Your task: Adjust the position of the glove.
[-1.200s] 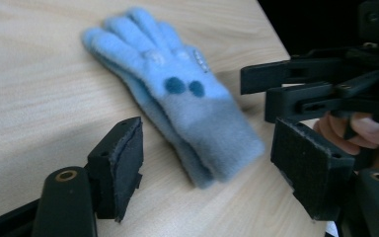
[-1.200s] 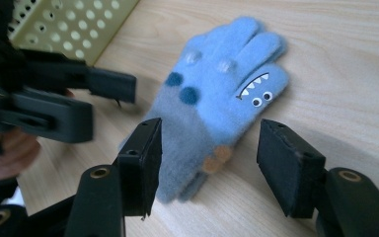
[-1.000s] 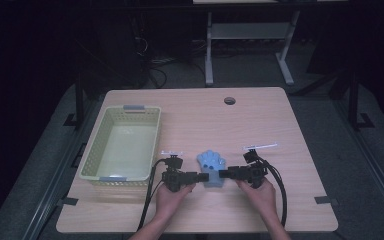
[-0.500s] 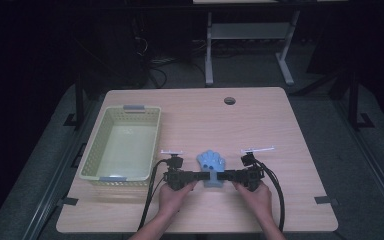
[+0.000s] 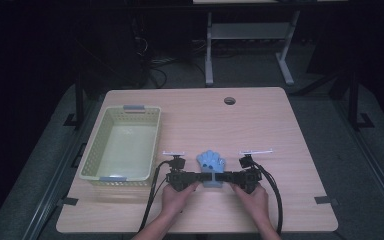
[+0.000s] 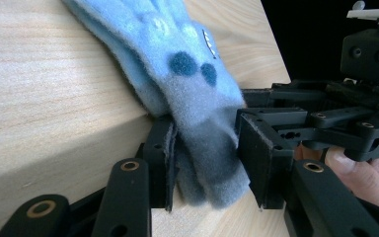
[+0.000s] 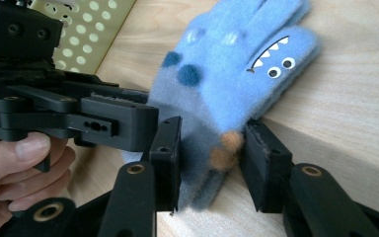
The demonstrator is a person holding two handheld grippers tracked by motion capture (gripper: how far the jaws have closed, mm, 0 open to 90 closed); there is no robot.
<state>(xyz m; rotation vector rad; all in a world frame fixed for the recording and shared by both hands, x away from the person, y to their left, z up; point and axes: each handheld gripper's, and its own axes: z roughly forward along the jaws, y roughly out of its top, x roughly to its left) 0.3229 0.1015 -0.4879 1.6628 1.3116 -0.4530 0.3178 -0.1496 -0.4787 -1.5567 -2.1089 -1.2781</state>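
**Both grippers now closing in on the glove cuff**

Left gripper [image 6: 205,163] and right gripper [image 7: 212,160] have slid inward, jaws parted around the cuff of the fuzzy blue monster-face glove [image 5: 211,163], not clamped yet. Glove lies on the pale wooden table [image 5: 280,125], beside the yellow-green plastic basket [image 5: 87,160]. Looks like a two-sided pickup.

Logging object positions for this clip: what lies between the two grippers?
In the high view, the cuff of a fuzzy light blue glove lies between the left gripper and the right gripper; both gripper views show jaws flanking it.
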